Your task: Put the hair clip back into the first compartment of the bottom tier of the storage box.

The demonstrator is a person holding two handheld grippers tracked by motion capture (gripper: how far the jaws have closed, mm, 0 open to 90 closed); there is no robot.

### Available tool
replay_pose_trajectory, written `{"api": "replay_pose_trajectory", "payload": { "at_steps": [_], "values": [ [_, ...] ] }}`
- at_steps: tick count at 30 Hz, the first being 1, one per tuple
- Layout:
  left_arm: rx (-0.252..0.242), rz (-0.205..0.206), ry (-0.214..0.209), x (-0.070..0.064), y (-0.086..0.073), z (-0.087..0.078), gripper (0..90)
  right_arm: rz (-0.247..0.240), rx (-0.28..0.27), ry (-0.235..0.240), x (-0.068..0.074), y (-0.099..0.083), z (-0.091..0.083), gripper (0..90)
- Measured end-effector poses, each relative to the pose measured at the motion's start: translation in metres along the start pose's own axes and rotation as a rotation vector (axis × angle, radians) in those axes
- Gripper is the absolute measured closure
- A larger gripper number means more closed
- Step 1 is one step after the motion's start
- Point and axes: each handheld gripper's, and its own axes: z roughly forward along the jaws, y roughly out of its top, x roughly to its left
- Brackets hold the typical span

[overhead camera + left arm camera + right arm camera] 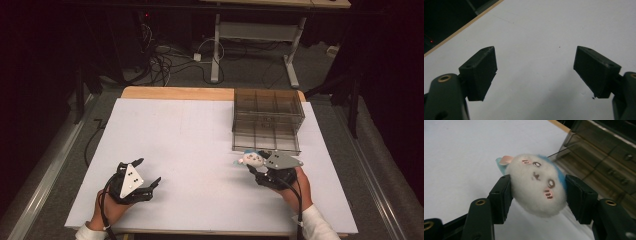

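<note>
Toy (pixel 537 186), white and fluffy, sits squeezed in the right claw (pixel 539 195) near the desk's (pixel 190 140) right edge, beside the clear box (pixel 267 120). Left claw (pixel 535 72) is wide, holding nothing.

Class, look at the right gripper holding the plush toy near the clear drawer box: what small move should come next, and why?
Probably carry it forward over the open drawer. The right gripper already clamps the plush toy on both sides, just short of the clear drawer box, while the left gripper sits open and idle.
</note>
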Motion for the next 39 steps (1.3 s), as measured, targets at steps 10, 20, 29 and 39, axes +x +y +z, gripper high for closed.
{"api": "replay_pose_trajectory", "payload": {
  "at_steps": [10, 20, 29, 39],
  "values": [
    [0.007, -0.002, -0.010, -0.001, 0.000, 0.002, 18.1, -0.072, 0.080, -0.115, -0.039, 0.007, 0.015, 42.2],
    [0.016, 0.002, -0.018, -0.001, -0.001, 0.004, 18.1, -0.168, 0.140, -0.135, -0.053, 0.018, 0.042, 42.1],
    [0.022, -0.002, -0.022, -0.001, -0.001, 0.005, 18.1, -0.171, 0.190, -0.121, -0.057, 0.017, 0.062, 41.9],
    [0.026, -0.006, -0.027, -0.001, -0.002, 0.006, 18.1, -0.233, 0.232, -0.101, -0.055, 0.023, 0.074, 41.6]
  ]
}}
